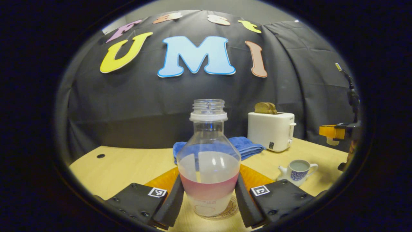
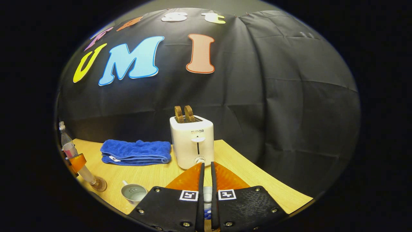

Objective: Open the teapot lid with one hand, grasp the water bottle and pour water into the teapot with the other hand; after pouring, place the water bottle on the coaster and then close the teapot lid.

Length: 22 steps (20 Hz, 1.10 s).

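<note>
The left hand-held gripper (image 1: 209, 196) grips the water bottle (image 1: 208, 161) standing on the coaster (image 1: 230, 211); the right hand-held gripper (image 2: 206, 199) is nearly closed on the teapot lid (image 2: 207, 193). The toaster (image 2: 192, 145) reads "SUPOR".

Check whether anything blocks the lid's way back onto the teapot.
Nothing visible does. The teapot stands open-mouthed on bare table; the bottle sits off to the side on its coaster, and the toaster stands behind.

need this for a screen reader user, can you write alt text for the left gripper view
The left claw grips an uncapped water bottle standing on a round coaster on a wooden table. Behind it lie a folded blue towel and a white toaster holding bread, with an open teapot to the right.
</note>
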Each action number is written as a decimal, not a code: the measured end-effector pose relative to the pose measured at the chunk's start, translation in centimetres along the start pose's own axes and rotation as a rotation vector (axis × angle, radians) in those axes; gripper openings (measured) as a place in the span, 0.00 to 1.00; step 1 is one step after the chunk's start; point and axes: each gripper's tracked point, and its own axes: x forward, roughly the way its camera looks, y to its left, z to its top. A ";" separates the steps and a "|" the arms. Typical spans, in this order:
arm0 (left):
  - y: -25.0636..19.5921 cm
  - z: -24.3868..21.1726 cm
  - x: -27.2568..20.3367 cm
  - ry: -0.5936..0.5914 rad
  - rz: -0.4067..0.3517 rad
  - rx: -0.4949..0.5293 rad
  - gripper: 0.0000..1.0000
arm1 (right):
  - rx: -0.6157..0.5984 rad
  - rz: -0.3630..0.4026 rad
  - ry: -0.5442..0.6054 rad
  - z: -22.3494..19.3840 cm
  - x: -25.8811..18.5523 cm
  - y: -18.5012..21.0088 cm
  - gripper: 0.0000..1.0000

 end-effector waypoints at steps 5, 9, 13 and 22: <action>-0.5 -0.7 0.8 0.014 -0.013 -0.007 0.86 | 0.007 0.008 0.003 0.0 0.0 0.2 0.08; -0.5 -0.8 1.0 0.008 -0.010 -0.026 0.86 | 0.009 0.019 0.005 -0.2 0.1 0.6 0.08; -0.5 -0.7 1.1 -0.001 -0.016 -0.031 0.87 | 0.004 0.020 0.000 -0.1 0.0 0.7 0.08; -0.4 0.7 0.7 -0.026 -0.007 -0.001 1.00 | 0.002 0.033 0.001 -0.2 0.1 1.1 0.08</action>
